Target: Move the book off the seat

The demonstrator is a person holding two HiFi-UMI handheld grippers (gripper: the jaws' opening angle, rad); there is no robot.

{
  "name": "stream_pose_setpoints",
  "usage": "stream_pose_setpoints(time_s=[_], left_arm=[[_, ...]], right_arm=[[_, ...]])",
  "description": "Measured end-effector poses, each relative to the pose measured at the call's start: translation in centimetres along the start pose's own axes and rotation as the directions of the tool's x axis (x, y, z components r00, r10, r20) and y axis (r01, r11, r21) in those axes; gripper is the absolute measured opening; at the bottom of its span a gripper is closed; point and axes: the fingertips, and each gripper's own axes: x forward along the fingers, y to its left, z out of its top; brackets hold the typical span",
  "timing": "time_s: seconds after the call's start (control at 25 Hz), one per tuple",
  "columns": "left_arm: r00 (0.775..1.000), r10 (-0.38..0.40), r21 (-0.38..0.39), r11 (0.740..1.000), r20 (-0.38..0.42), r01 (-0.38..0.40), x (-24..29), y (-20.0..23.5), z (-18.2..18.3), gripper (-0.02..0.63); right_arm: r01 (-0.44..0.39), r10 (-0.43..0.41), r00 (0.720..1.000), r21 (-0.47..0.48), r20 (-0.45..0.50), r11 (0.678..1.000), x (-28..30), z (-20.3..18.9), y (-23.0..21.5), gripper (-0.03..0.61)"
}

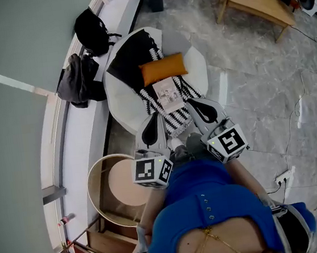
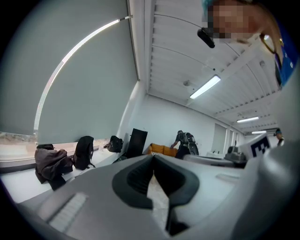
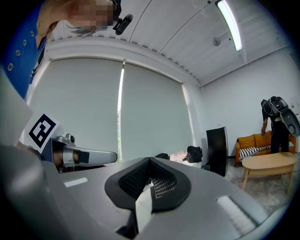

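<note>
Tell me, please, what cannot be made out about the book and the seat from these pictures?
Book cover: print too small, head view.
Book in both gripper views: not shown; each gripper's body fills the lower frame.
Chair front edge: head view, covered by the left gripper and right gripper.

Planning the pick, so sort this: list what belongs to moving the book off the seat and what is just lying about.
For the job: book, on the seat; left gripper and right gripper, both shut and empty.

Lying about: orange cushion and striped throw on the seat; black backpack and dark jacket on the ledge; round side table; wooden coffee table.
</note>
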Motion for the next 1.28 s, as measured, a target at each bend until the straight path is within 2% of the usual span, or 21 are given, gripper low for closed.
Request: stream_pose_setpoints(time_s=[0.6,1.12,1.28], left_arm=[[0.996,0.081,0.007,0.997,0.035,-0.082,7.6,0.8,2.8,0.003],[0.993,0.113,0.004,0.994,0.027,-0.114,8.7,0.0,2.0,0.003],[0.992,0.125,0.024,0.992,0.028,-0.125,8.6,0.2,2.2,0.003]], right_arm=[[-0.149,0.147,0.988,-0.053,-0.046,0.987,5.9,2.8,-4.1,0.000],[-0.167,0.164,0.985,-0.038,-0.061,0.985,5.9,2.0,-5.7,0.001],[-0.169,0.167,0.984,-0.036,-0.060,0.985,6.1,2.2,-5.6,0.002]])
